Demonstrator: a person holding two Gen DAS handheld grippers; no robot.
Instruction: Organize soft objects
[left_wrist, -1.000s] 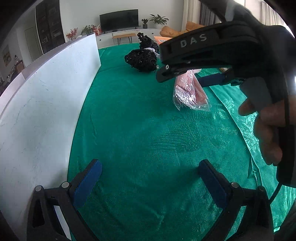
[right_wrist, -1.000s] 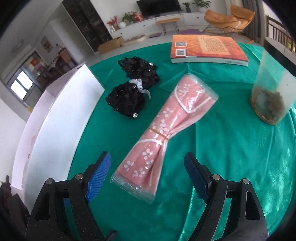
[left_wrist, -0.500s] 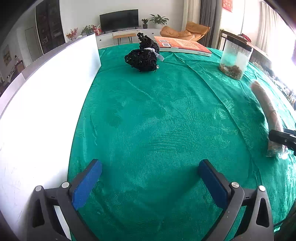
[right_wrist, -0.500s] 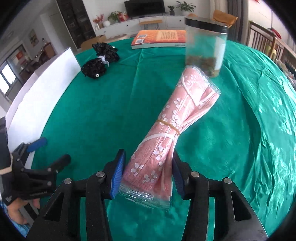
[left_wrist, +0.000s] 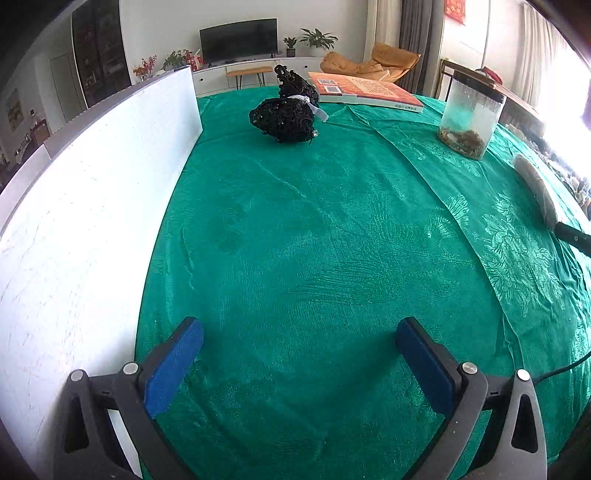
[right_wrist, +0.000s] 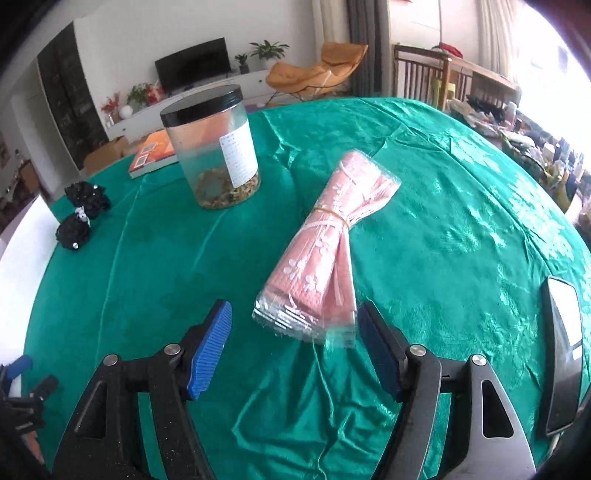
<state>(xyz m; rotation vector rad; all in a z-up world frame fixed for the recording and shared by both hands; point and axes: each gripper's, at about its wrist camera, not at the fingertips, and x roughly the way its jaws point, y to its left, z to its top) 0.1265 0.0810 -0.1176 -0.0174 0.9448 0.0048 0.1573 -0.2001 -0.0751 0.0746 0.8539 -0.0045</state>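
One pink floral cloth roll in clear plastic wrap (right_wrist: 325, 254) now lies on the green tablecloth (right_wrist: 443, 229), released by the opening right gripper (right_wrist: 293, 347). Beside it, a black-lidded clear jar (right_wrist: 212, 147) holds brown bits. Left gripper (left_wrist: 295, 365) spread, empty.

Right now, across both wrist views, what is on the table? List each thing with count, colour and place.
Cloth: one, green, covers the table.
Pink pack: one, pink fabric in clear wrap, lying on the cloth between the right gripper's opening jaws, pads off it.
Black bundles: two, black, far side near the board.
Jar: one, clear with black lid, upright beside the pink pack.
Book: one, orange, far edge.
Board: one, white, upright along the left.
Phone: one, dark, right edge.
Left gripper: black with blue pads, open, empty.
Right gripper: black with blue pads.
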